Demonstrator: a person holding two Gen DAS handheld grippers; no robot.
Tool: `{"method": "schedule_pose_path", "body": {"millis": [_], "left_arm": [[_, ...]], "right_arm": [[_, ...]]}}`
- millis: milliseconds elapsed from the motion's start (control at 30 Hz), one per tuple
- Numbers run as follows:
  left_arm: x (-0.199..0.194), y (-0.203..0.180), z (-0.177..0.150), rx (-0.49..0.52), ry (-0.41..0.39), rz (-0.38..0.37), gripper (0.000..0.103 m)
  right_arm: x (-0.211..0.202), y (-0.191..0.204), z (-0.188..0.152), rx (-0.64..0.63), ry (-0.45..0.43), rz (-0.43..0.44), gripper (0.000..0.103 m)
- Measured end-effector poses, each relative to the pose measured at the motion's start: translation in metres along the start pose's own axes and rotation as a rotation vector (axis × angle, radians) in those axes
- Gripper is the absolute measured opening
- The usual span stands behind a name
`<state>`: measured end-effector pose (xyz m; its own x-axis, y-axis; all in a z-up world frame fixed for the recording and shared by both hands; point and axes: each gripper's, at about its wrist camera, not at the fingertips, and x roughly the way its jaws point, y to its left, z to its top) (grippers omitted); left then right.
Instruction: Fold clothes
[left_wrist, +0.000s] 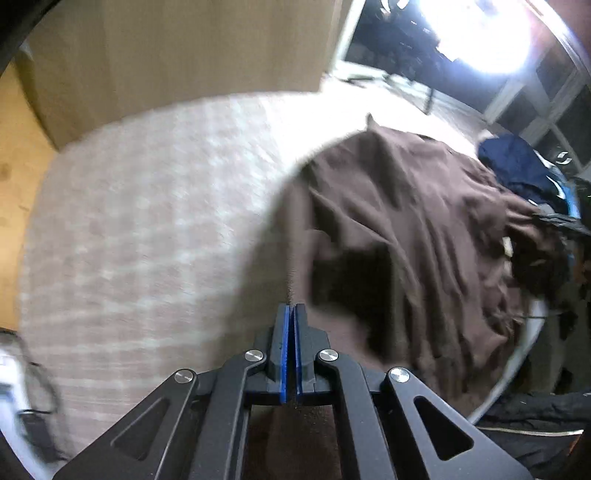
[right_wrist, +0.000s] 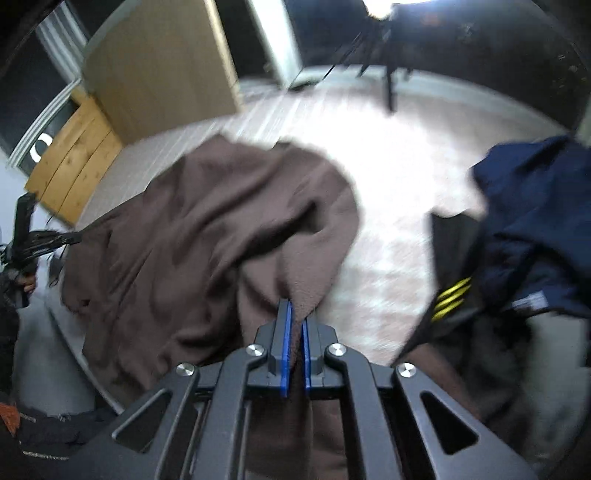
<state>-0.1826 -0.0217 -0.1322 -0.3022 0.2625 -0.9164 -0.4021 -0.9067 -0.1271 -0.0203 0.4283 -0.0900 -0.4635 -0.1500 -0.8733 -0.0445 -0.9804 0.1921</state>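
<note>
A brown fleece garment (left_wrist: 399, 229) lies rumpled across a pale bed cover (left_wrist: 147, 229). My left gripper (left_wrist: 292, 308) is shut on an edge of the brown cloth, which runs up from the blue pads and hangs below them. In the right wrist view the same brown garment (right_wrist: 207, 236) spreads to the left. My right gripper (right_wrist: 295, 306) is shut on another fold of it, the cloth pinched between the blue pads. Both pinched edges are lifted off the cover. Both views are blurred.
A dark blue garment (right_wrist: 535, 221) with yellow stripes (right_wrist: 452, 299) lies at the right, also seen as a dark blue garment (left_wrist: 517, 166). A wooden cabinet (right_wrist: 159, 70) stands behind the bed. Dark clothes (left_wrist: 535, 417) lie at the bed's edge. A bright lamp (left_wrist: 480, 33) glares.
</note>
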Motion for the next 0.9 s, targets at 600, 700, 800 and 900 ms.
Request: {"method": "schedule_pose_path", "body": {"millis": [600, 700, 800, 900], "left_arm": [[-0.017, -0.008, 0.086, 0.256, 0.001, 0.077, 0.057], [0.031, -0.026, 0.104, 0.307, 0.052, 0.042, 0.057], [0.085, -0.037, 0.116, 0.349, 0.112, 0.038, 0.057], [0.111, -0.037, 0.121, 0.345, 0.142, 0.022, 0.056]], "right_arm": [[-0.014, 0.024, 0.077, -0.145, -0.072, -0.177, 0.048], [0.041, 0.019, 0.097, -0.156, -0.016, -0.196, 0.048], [0.096, 0.004, 0.105, -0.125, 0.082, -0.197, 0.048], [0.129, -0.014, 0.101, -0.071, 0.143, -0.149, 0.048]]}}
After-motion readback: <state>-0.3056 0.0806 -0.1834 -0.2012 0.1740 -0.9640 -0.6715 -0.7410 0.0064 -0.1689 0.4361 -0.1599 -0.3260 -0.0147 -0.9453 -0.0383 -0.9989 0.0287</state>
